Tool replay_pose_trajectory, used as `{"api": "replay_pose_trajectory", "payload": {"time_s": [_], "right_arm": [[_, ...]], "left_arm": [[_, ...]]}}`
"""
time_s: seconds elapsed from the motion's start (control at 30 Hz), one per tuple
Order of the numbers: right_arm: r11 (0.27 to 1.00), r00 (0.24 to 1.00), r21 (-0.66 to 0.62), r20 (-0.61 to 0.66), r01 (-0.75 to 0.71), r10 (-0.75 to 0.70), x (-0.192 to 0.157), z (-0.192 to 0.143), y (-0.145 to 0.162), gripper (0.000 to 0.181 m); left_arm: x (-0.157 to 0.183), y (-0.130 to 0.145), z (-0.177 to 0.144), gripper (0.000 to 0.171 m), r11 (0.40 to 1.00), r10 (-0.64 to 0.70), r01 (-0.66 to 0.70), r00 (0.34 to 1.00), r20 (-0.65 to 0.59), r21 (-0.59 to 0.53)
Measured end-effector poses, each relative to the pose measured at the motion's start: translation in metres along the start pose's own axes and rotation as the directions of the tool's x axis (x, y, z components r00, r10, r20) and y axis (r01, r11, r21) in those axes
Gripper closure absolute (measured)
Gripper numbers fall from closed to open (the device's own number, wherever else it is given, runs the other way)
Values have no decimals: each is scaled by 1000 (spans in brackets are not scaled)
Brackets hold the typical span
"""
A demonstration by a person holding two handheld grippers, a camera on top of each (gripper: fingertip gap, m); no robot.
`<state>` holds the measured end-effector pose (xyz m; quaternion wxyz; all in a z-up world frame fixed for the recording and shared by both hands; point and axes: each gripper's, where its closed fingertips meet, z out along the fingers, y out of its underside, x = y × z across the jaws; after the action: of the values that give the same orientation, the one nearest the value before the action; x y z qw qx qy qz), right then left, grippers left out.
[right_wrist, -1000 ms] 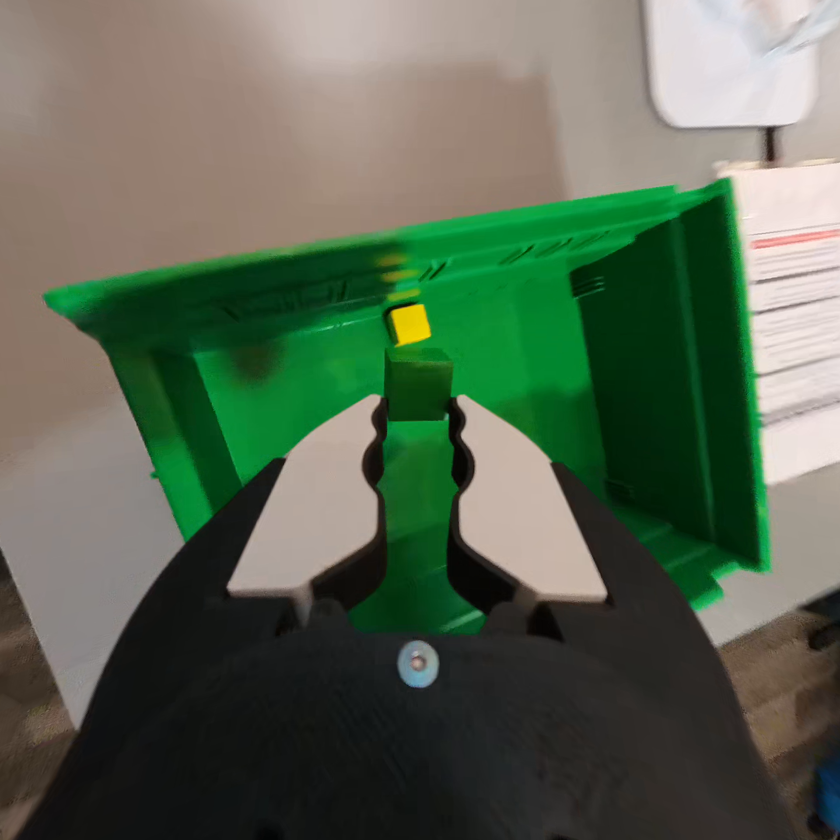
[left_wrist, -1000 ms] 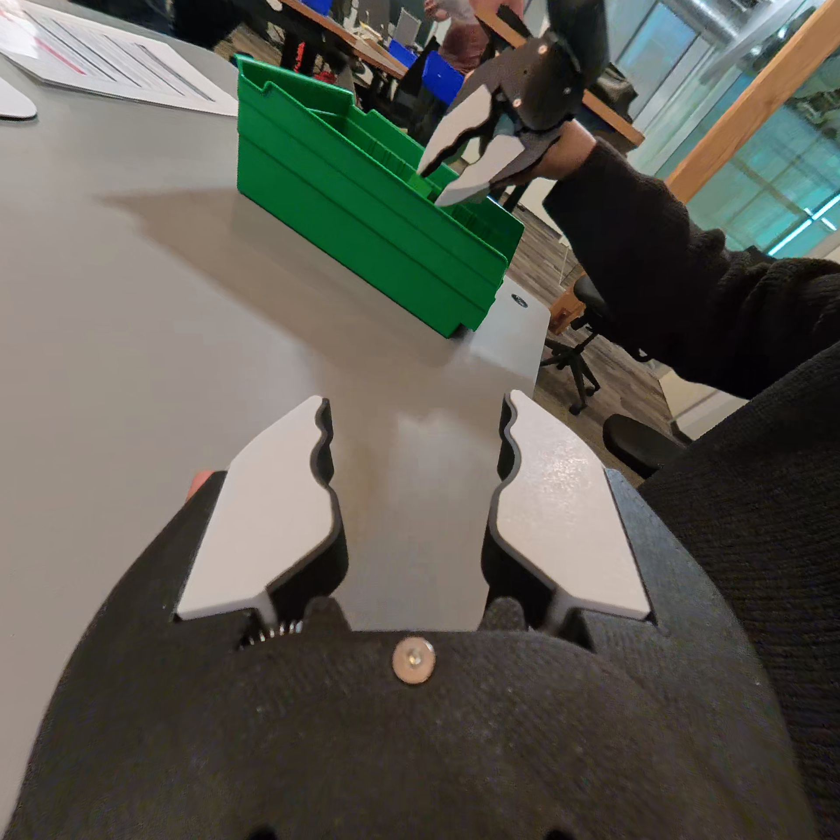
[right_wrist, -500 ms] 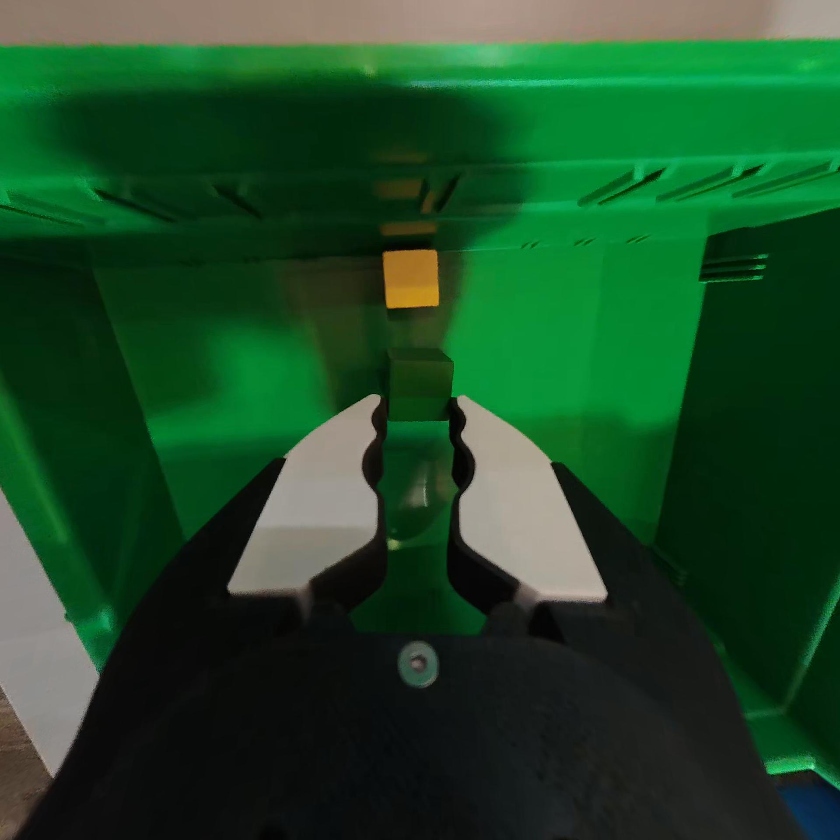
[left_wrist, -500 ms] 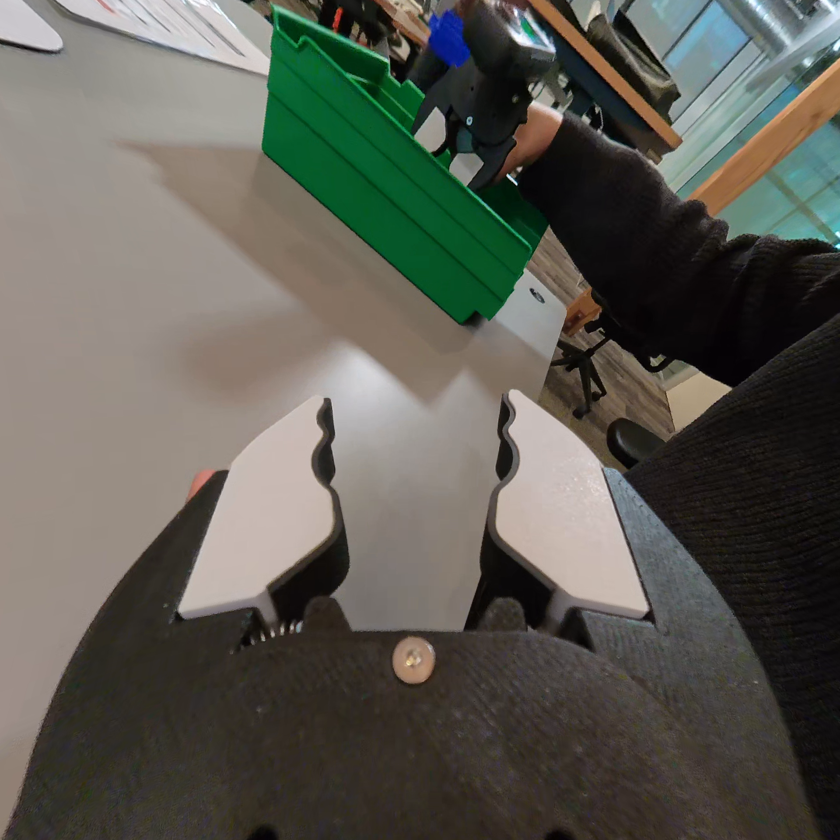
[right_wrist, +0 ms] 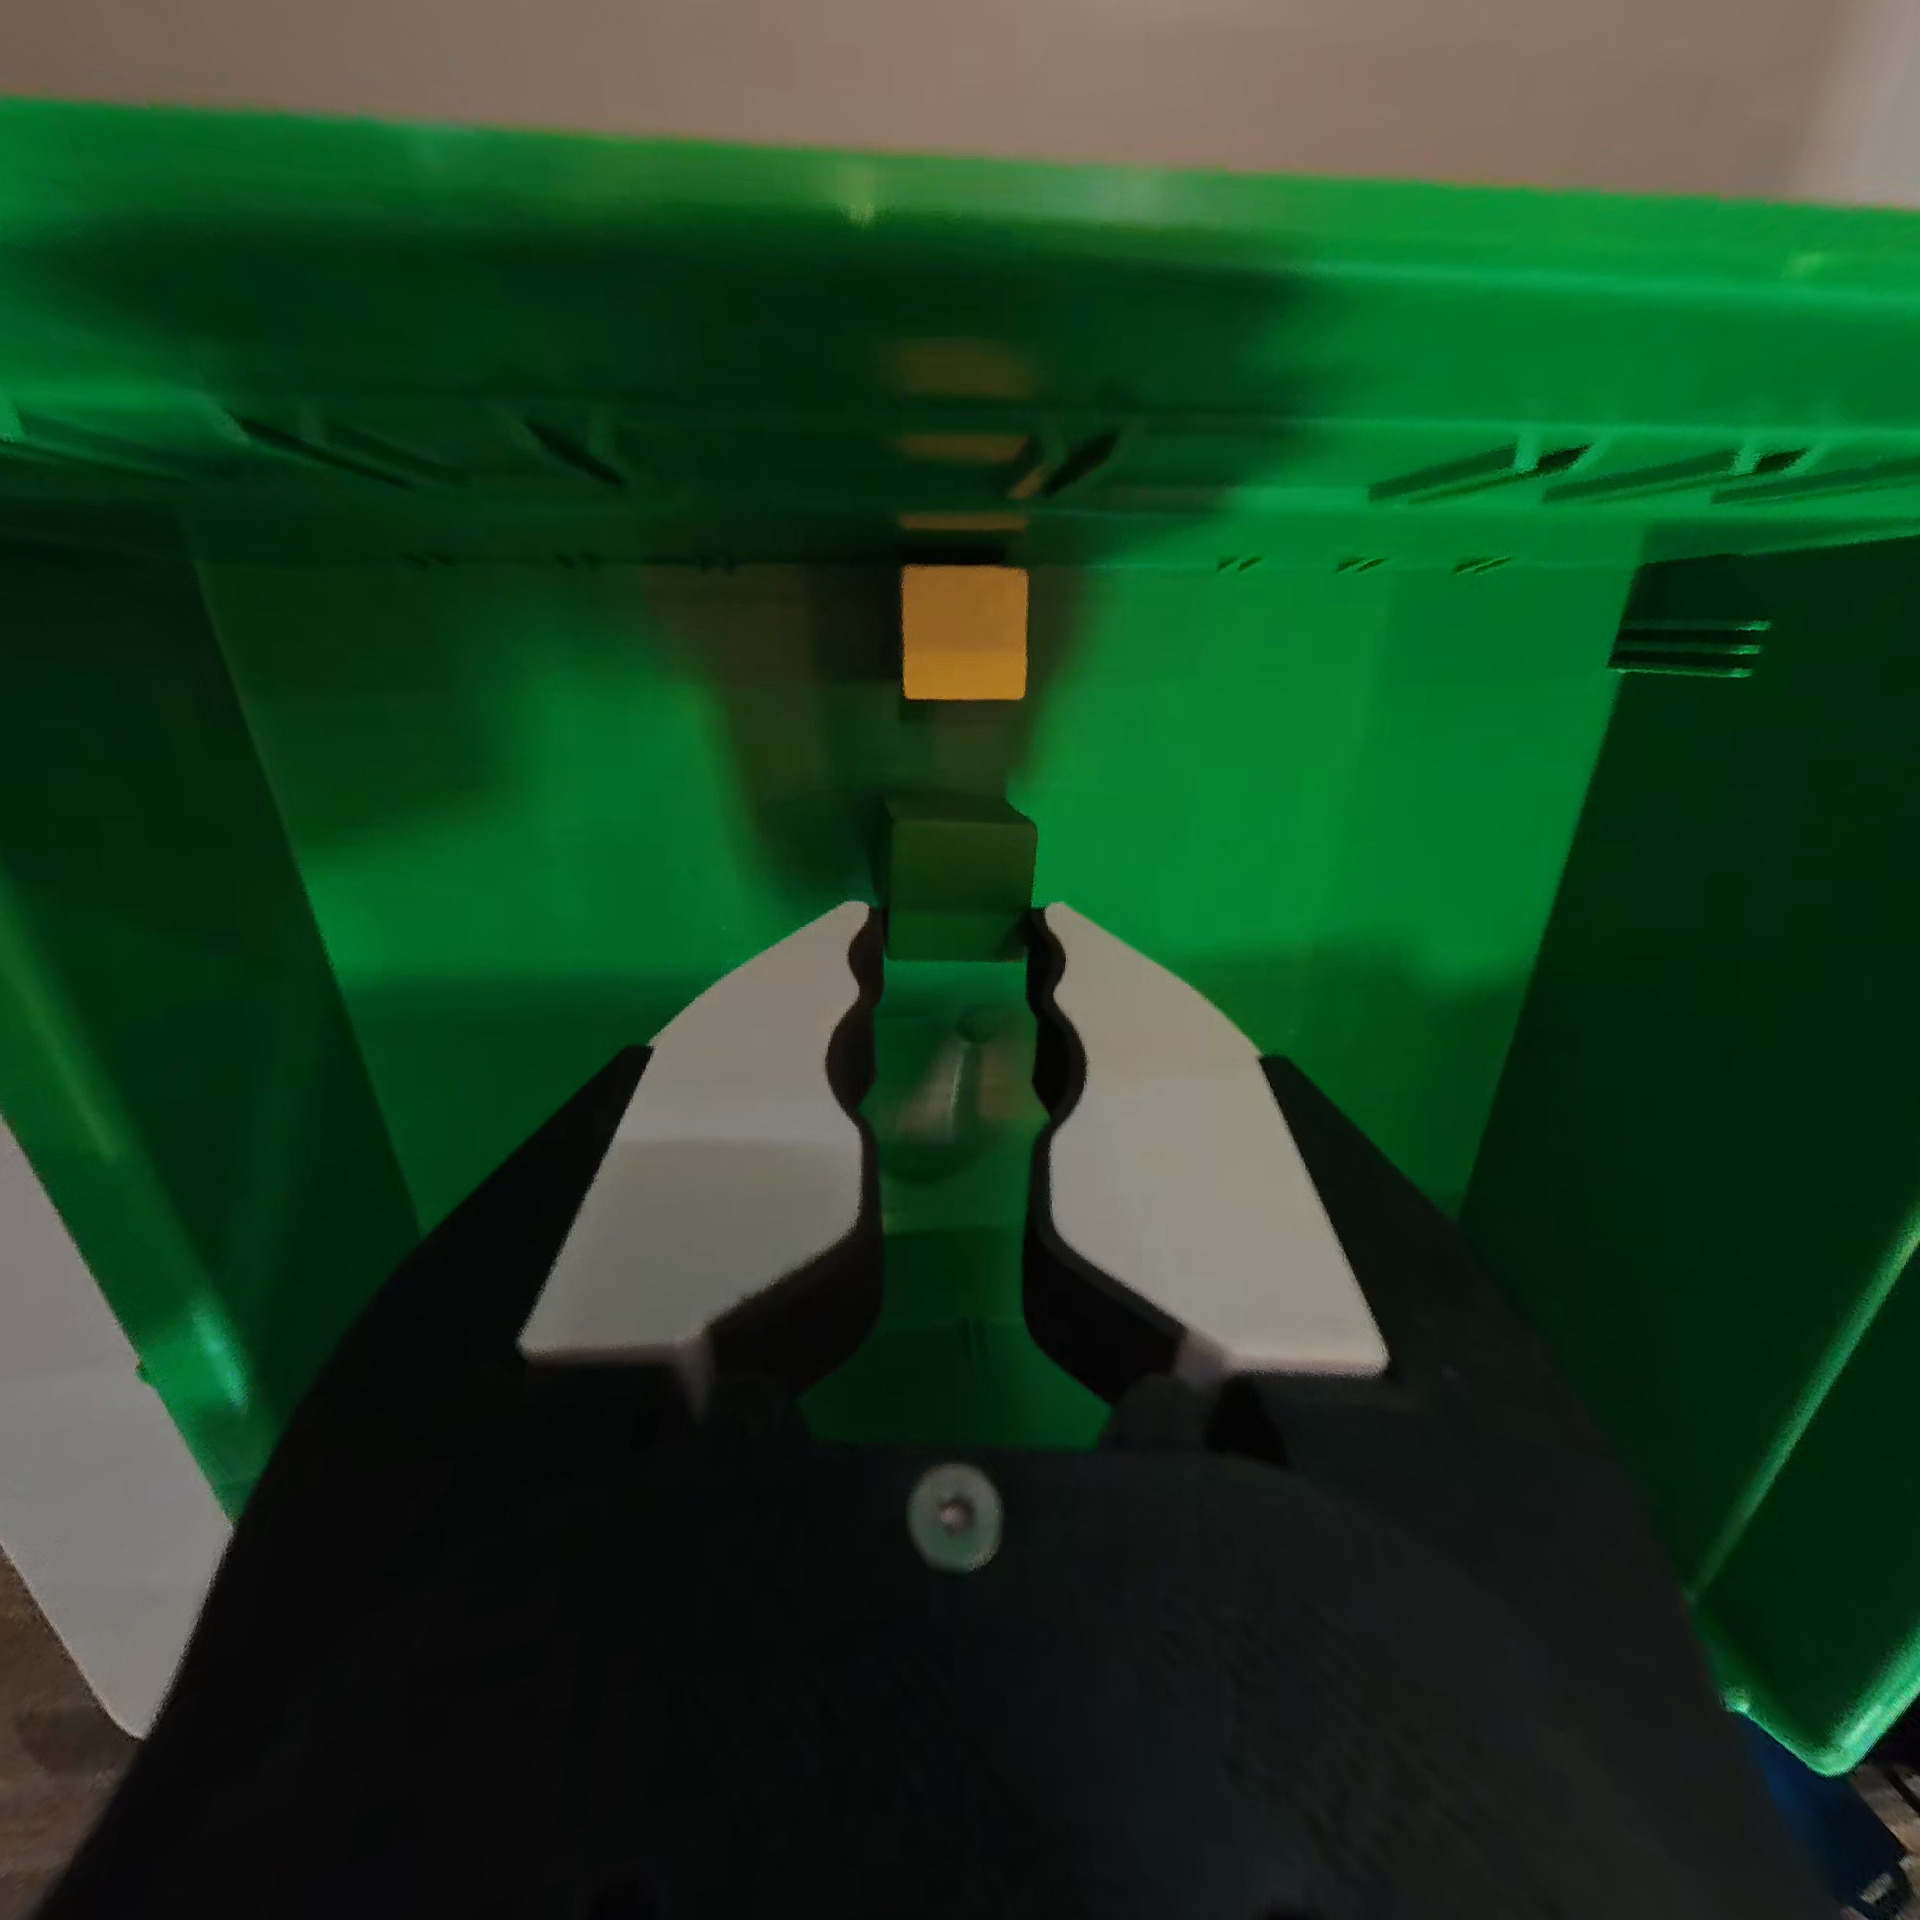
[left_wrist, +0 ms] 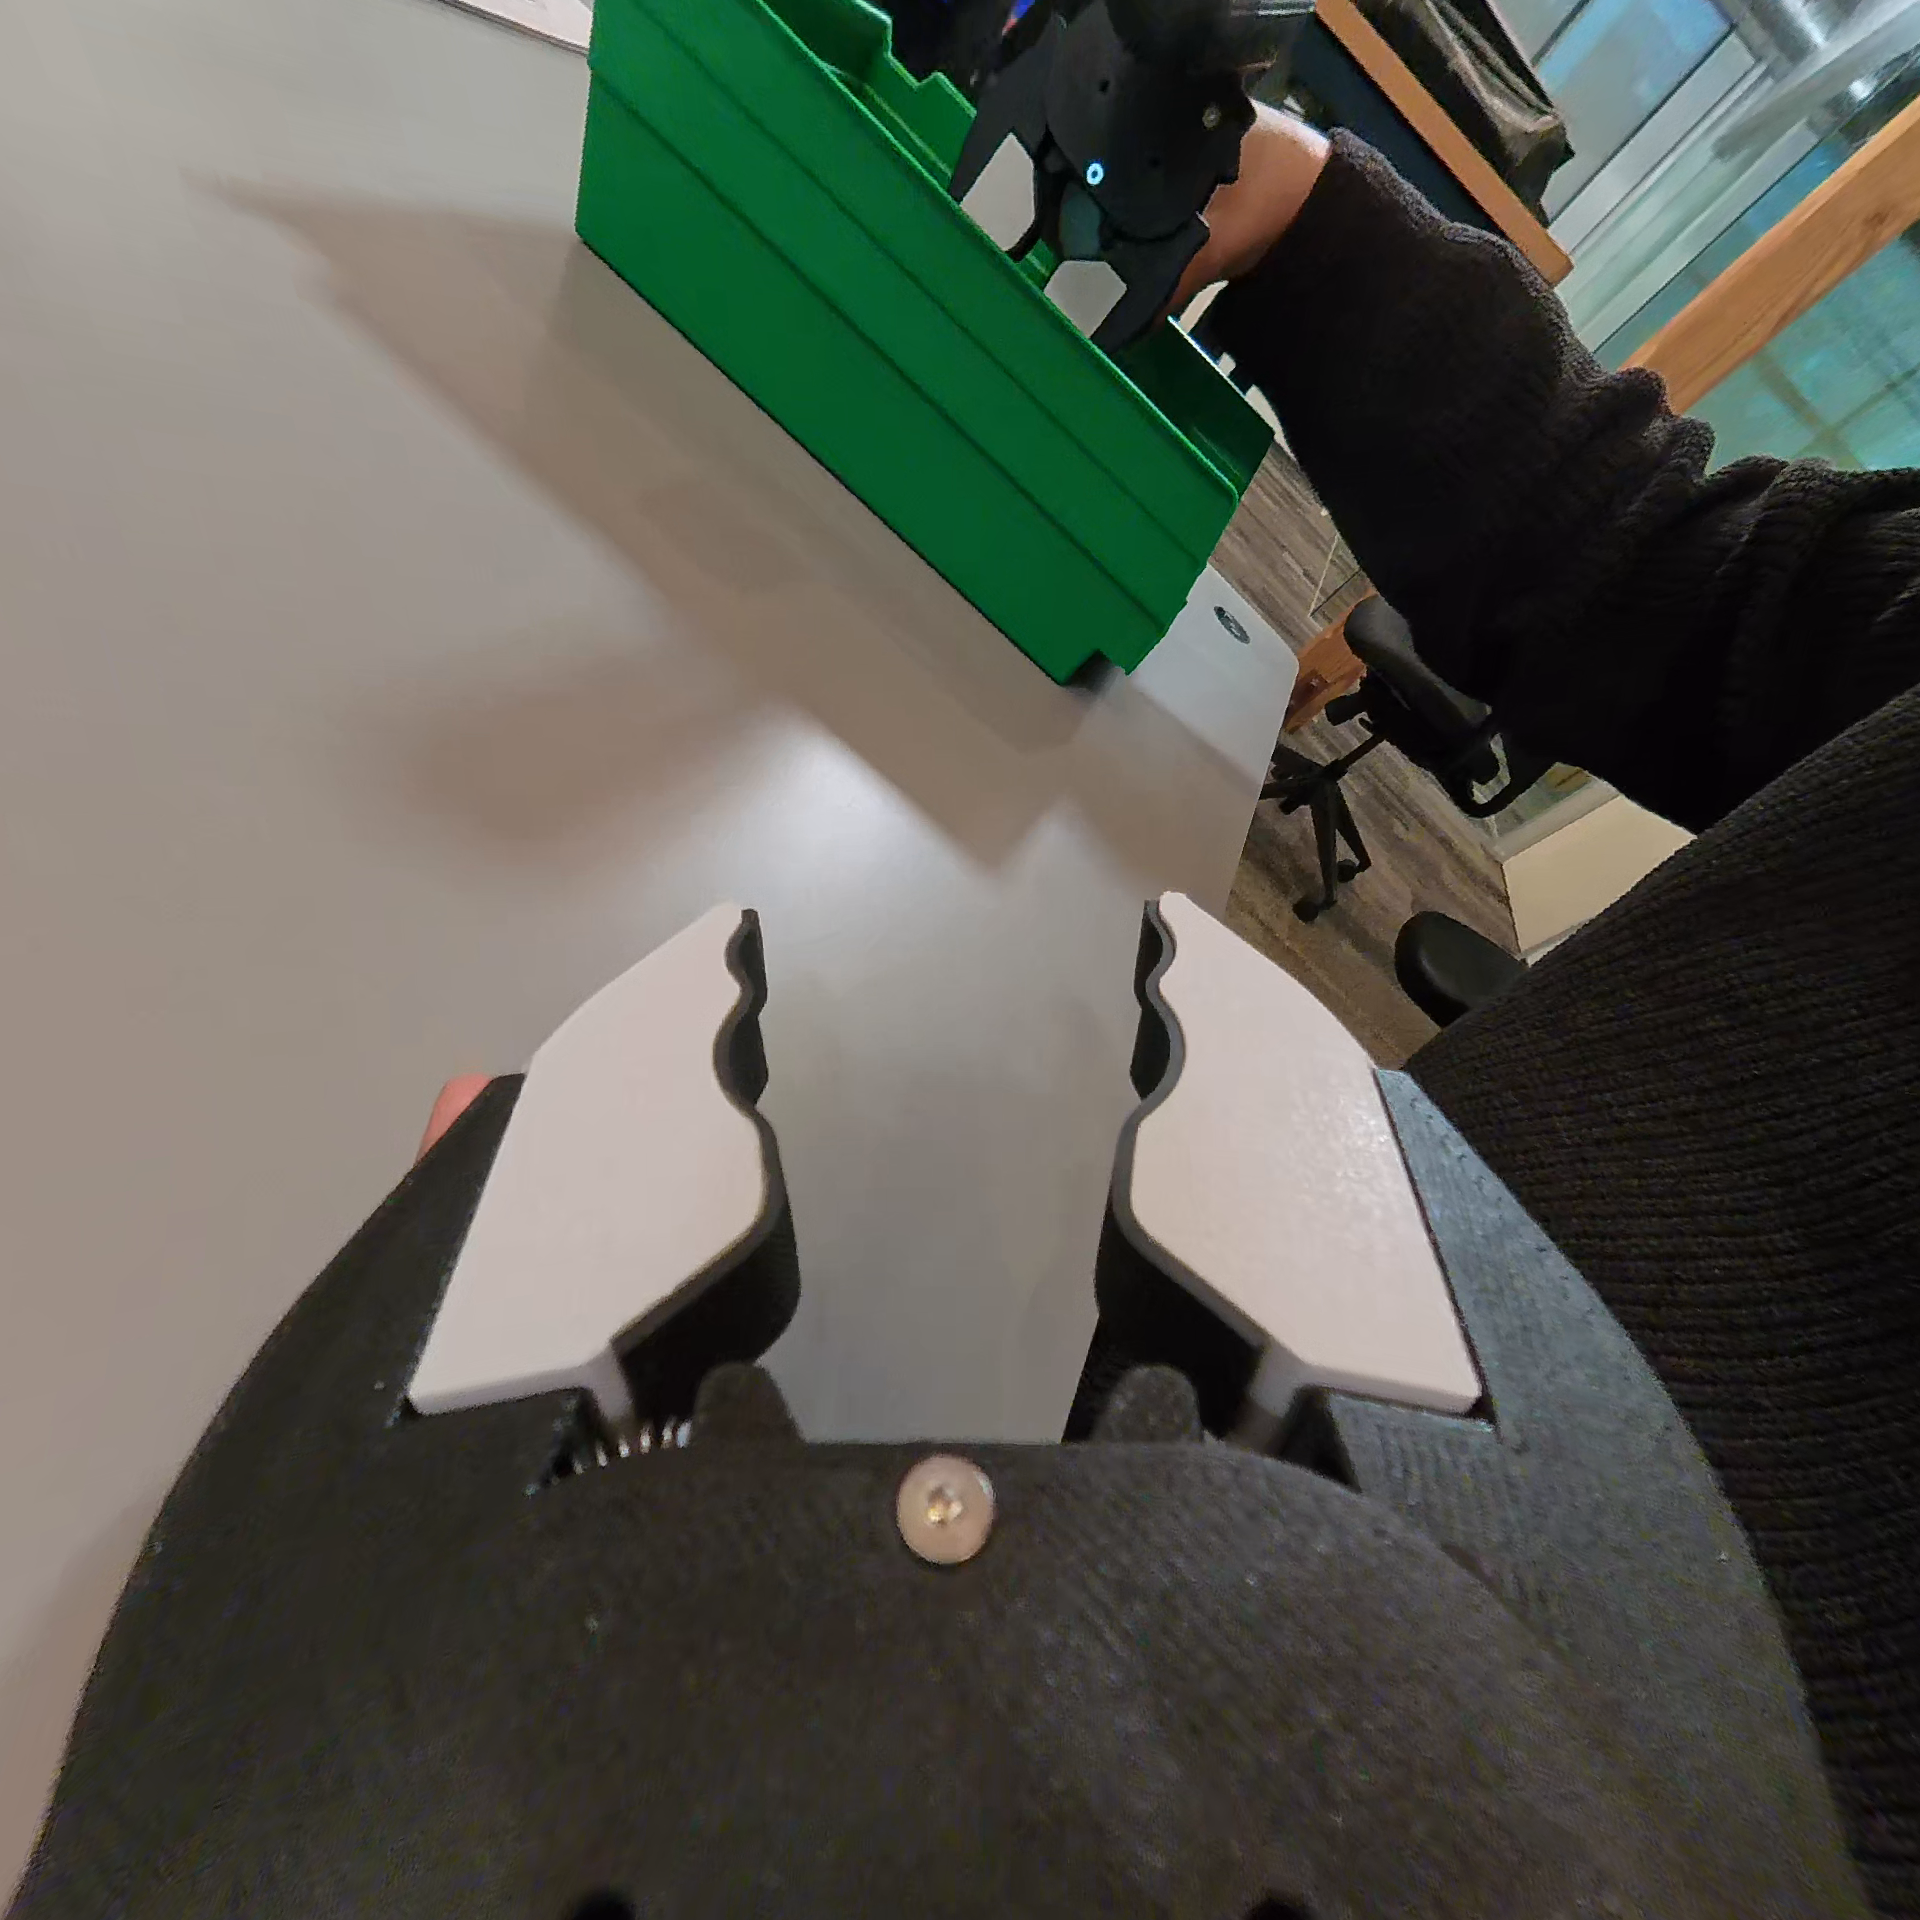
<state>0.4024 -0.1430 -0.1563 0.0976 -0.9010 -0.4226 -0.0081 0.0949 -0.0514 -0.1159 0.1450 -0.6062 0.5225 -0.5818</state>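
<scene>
My right gripper point(right_wrist: 956, 925) is shut on a small green cube point(right_wrist: 961, 883), held at its fingertips inside a green plastic bin point(right_wrist: 1455, 883). A yellow cube point(right_wrist: 964, 632) lies on the bin floor against the far wall, just beyond the green cube. My left gripper point(left_wrist: 945, 935) is open and empty, low over the grey table point(left_wrist: 312, 623). In the left wrist view the bin point(left_wrist: 883, 343) stands at the table's far right, and the right gripper point(left_wrist: 1101, 177) reaches down into it, its fingertips hidden by the bin wall.
A person's dark sleeve point(left_wrist: 1507, 468) runs from the right gripper to the right edge of the left wrist view. The table edge point(left_wrist: 1247, 790) lies just past the bin, with office chairs point(left_wrist: 1403, 727) on the floor beyond.
My right gripper has gone from above the bin down into it with the green cube, closer to the yellow cube. My left gripper has stayed open; its view has shifted slightly.
</scene>
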Motion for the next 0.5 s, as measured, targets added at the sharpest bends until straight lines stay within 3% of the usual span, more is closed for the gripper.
{"api": "replay_pose_trajectory", "payload": {"time_s": [0.5], "right_arm": [[1000,998,16,-57,-4,4,3,-21,-6,146]], "left_arm": [[1,-2,-4,102,1000,-4,4,1000,-12,18]]}}
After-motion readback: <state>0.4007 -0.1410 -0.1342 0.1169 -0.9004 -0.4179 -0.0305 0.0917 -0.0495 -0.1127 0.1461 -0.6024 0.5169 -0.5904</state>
